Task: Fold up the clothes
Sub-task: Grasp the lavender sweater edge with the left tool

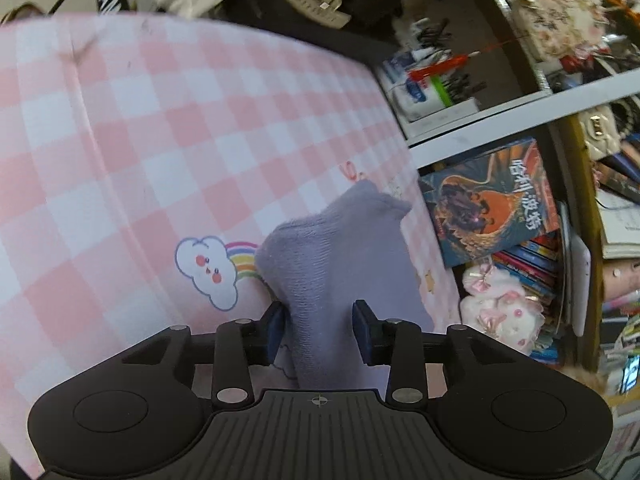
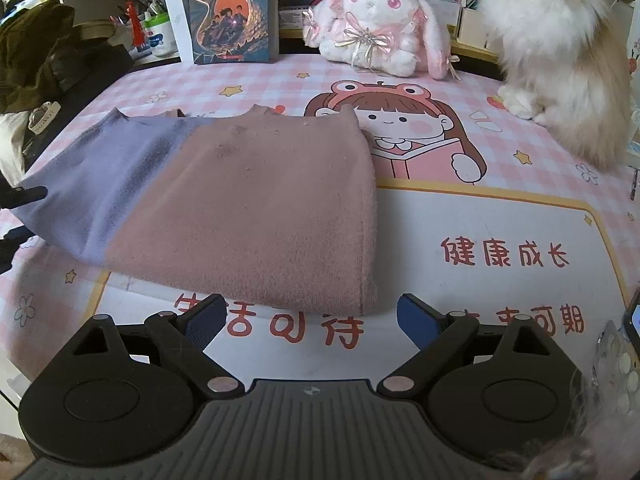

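A folded knit sweater, pink with a purple part on its left, lies on the pink checked table mat. My left gripper has the purple end of the sweater between its blue pads; the pads stand a little apart on either side of the cloth, the left pad touching it. Its black tip also shows at the left edge of the right wrist view. My right gripper is open and empty, just in front of the sweater's near pink edge.
A fluffy cat sits at the back right of the mat. A plush rabbit and an upright book stand at the back. Dark clothes are piled at the left. Shelves with books lie beyond the mat's edge.
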`<state>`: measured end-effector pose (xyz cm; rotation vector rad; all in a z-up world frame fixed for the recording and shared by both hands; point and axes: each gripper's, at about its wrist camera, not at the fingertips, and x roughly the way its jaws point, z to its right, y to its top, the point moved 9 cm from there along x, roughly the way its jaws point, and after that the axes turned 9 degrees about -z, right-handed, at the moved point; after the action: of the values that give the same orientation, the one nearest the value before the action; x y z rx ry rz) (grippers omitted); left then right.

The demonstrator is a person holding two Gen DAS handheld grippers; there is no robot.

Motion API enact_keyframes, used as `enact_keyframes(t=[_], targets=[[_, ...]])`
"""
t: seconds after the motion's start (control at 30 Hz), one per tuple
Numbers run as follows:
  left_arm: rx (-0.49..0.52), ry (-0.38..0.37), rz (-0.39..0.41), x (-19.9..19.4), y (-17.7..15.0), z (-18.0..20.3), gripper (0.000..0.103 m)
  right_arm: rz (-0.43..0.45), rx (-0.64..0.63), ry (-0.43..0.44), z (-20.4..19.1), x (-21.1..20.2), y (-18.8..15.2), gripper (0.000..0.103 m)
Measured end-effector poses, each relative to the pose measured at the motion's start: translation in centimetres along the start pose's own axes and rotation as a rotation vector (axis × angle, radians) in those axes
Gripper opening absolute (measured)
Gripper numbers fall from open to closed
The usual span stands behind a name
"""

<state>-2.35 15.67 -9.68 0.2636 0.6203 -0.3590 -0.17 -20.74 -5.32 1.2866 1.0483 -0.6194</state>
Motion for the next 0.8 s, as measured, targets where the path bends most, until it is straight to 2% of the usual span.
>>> enact_keyframes(t=[0.13,0.2,0.23,0.27,0.43,0.7,0.8], targets=[[-0.047,-0.029,0.005,0.7,0.5,-0.1,0.033,0.018,0.030,-0.021,0.6,-0.3,0.5,0.092],[-0.046,-0.022,0.011,1.2,0.8,-0.1,0.024,0.033,0.058,-0.030,1.1,-0.5,0.9,0.092],[-0.044,-0.013,0.011,1.3,0.9,-0.2,0.016,0.040,0.075,-0.034,1.4,-0.7,1.1,0.092],[-0.041,-0.008,0.010,1.4,1.1,-0.3,0.014,0.047,0.092,-0.039,1.8,-0.8,1.3,0.092],[-0.014,0.009,0.026,0.9,1.9,-0.7,0.013,0.056,0.145,-0.065,3.1,-0.6,2.2,0.090],[0.005,0.031,0.068,0.4,2.2,-0.9,0.014,0.052,0.089,-0.019,4.0,1.7,4.2,0.061],[0.013,0.051,0.098,0.4,2.0,-0.6,0.014,0.064,0.054,0.019,4.4,2.3,5.5,0.060]])
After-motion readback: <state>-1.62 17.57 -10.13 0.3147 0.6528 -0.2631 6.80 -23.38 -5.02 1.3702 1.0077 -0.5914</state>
